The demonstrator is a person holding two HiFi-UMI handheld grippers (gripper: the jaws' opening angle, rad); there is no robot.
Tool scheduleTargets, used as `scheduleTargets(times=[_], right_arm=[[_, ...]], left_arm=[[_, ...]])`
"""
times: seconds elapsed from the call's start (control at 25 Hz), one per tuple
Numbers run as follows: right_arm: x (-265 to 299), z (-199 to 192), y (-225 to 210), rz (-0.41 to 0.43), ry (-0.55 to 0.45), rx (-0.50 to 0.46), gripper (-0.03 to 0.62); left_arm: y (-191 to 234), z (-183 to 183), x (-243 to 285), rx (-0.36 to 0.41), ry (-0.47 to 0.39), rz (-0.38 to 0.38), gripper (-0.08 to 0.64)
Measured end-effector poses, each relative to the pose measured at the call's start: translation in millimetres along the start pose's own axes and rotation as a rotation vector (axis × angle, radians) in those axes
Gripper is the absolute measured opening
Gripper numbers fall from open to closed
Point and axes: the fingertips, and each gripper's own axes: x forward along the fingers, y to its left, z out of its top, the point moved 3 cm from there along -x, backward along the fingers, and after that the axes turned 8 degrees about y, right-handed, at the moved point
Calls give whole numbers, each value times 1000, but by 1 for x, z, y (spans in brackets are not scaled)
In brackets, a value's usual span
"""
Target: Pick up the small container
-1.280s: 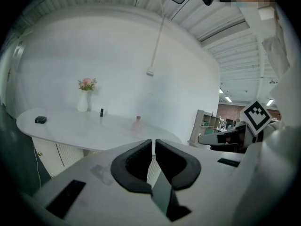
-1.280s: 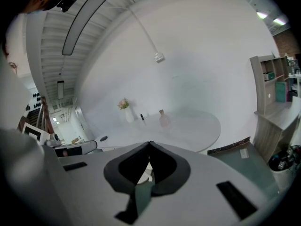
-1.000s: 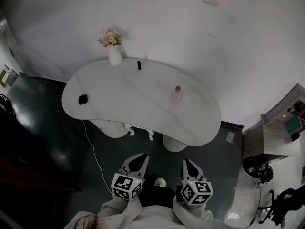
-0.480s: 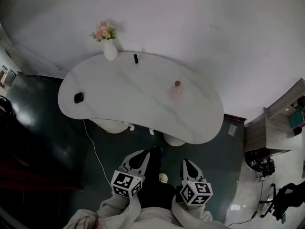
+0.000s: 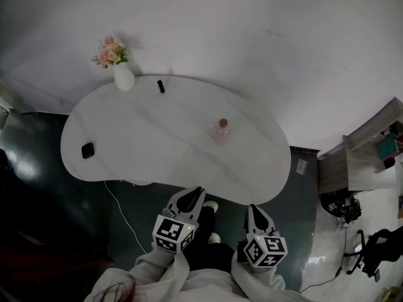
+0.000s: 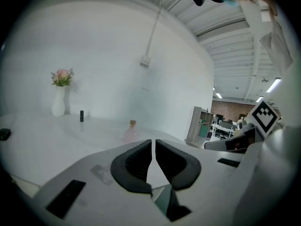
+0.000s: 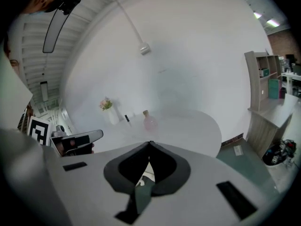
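Seen from above, a white, bean-shaped bench stands against a pale wall. The small container, a rounded pink bottle with a light stopper, stands upright a little right of the bench's middle. It stands alone, well apart from everything else on the bench.

At the far left corner is a white vase of pink flowers, with a small dark cylinder upright near it. A small black object lies by the bench's left edge.

Both grippers are held over the dark floor on the near side of the bench, pointing toward it. The left gripper has its jaws closed together with nothing between them. The right gripper is likewise closed, its tips meeting, and it holds nothing. The container is well beyond both.

A white cable trails across the floor below the bench's near edge. A wooden shelf unit stands at the right.
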Motion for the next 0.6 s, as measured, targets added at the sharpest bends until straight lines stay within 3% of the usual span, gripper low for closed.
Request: scheduleTargets(times=[0.28, 0.6], right_arm=[[46, 45, -5, -19, 1, 2, 51], [81, 68, -24, -64, 36, 28, 51]], left_arm=[[35, 31, 63, 16, 53, -56, 32], [60, 52, 122, 30, 68, -95, 62]])
